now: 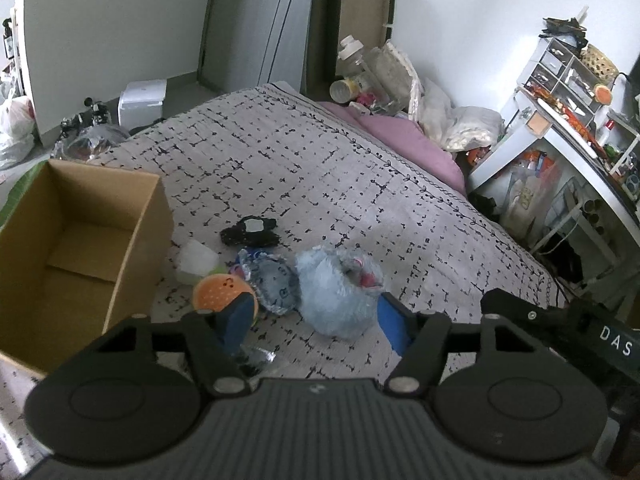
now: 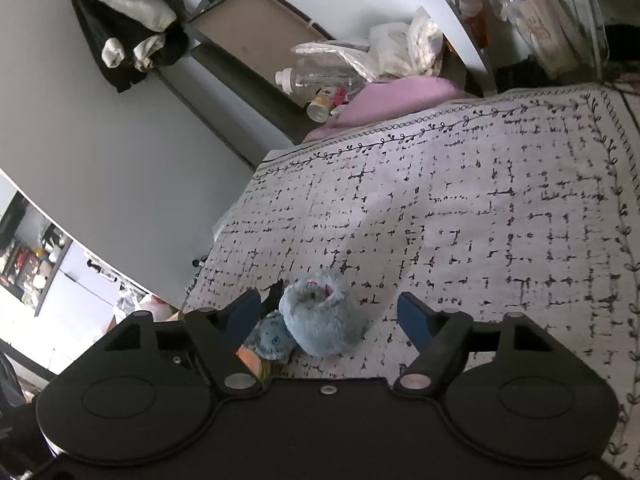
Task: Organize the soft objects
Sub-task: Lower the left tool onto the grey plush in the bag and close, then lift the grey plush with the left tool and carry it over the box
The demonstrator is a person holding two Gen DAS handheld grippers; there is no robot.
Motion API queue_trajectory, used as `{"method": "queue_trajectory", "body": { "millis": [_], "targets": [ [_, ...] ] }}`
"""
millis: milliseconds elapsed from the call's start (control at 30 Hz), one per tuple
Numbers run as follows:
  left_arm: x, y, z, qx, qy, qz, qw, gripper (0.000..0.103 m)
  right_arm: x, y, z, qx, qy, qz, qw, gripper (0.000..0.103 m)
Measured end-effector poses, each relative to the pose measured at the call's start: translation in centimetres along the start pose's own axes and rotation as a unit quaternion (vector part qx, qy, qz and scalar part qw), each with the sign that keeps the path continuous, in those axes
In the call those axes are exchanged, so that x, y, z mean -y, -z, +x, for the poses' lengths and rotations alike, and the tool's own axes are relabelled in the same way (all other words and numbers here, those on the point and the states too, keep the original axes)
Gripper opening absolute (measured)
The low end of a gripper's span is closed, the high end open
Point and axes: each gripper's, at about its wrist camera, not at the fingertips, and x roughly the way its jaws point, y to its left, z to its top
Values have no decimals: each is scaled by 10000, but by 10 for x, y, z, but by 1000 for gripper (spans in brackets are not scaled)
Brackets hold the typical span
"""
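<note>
Soft items lie together on the patterned bedspread [image 1: 320, 168]: a fluffy light-blue plush [image 1: 336, 292], a small blue-grey plush [image 1: 276, 284], an orange round toy [image 1: 218, 290], a white soft piece [image 1: 196, 260] and a black item with a white patch [image 1: 249, 231]. My left gripper [image 1: 312, 320] is open and empty, above and just short of the pile. My right gripper [image 2: 328, 316] is open and empty, its fingers either side of the light-blue plush [image 2: 320, 316] but above it. The blue-grey plush [image 2: 272, 338] and orange toy [image 2: 250, 358] show by its left finger.
An open, empty cardboard box [image 1: 76, 240] stands on the bed left of the pile. Pink bedding [image 1: 408, 140], bottles and bags are piled at the bed's far end. A cluttered white shelf unit [image 1: 560, 120] stands to the right. The right gripper's body [image 1: 580, 332] shows at the left view's right edge.
</note>
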Motion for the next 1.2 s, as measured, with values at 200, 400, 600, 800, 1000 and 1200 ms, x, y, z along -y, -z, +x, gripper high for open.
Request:
{"method": "queue_trajectory", "body": {
  "millis": [200, 400, 600, 800, 1000, 1200],
  "targets": [
    [2, -4, 28, -144, 45, -80, 9999, 54, 9, -4, 26, -78, -206, 237, 9995, 62],
    [3, -7, 60, -324, 76, -130, 9994, 47, 22, -5, 46, -172, -466, 567, 9972, 56],
    [1, -11, 88, -433, 169, -288, 9985, 45, 30, -4, 75, -490, -487, 709, 9951, 50],
    [-1, -14, 112, -590, 235, -425, 9971, 40, 38, -2, 97, -724, -440, 853, 9927, 46],
    [-9, -8, 126, -848, 340, -772, 9928, 32, 43, -1, 111, -898, -389, 935, 9908, 46],
    [-5, -7, 122, -836, 383, -723, 9931, 23, 39, 3, 118, -1138, -369, 806, 9895, 26]
  ]
}}
